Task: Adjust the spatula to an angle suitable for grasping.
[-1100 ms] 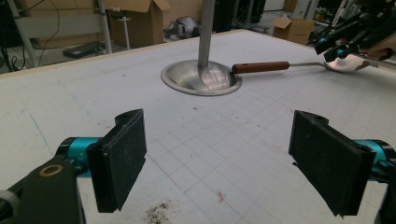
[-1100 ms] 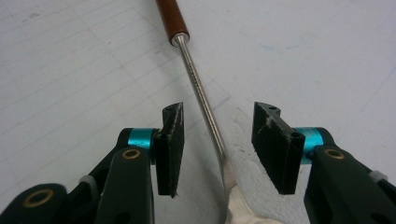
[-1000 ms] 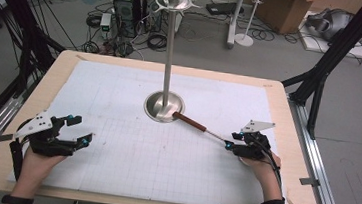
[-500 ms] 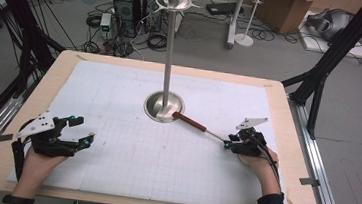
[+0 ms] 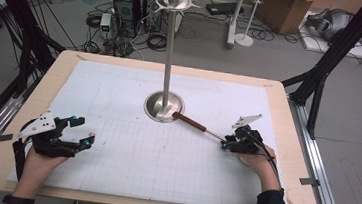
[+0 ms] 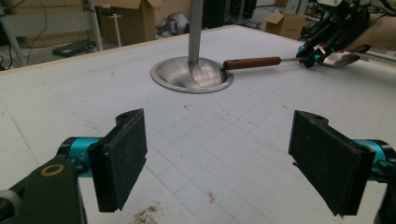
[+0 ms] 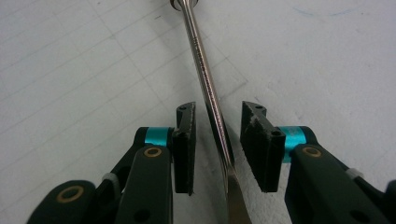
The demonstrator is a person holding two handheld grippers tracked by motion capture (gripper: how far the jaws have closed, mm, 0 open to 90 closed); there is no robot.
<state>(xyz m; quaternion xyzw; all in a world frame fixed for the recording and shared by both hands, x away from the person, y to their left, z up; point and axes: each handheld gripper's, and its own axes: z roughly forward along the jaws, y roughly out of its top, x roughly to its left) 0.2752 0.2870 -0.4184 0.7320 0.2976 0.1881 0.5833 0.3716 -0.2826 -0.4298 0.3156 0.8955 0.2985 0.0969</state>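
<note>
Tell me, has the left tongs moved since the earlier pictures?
No. The left tongs keeps its place near the table's left edge, equally far from the stand's base.

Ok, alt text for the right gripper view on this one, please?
The right gripper has its two black jaws on either side of a thin metal spoon shaft, with narrow gaps still visible on both sides. The shaft runs from the top of the picture down between the jaws, over a white gridded mat.

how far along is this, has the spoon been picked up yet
Not yet. Done: the right gripper has its jaws around the spoon shaft, a gap showing on each side. The spoon lies on the mat, handle end at the stand base. Left: closing and lifting. The left gripper rests open, apart.
</note>
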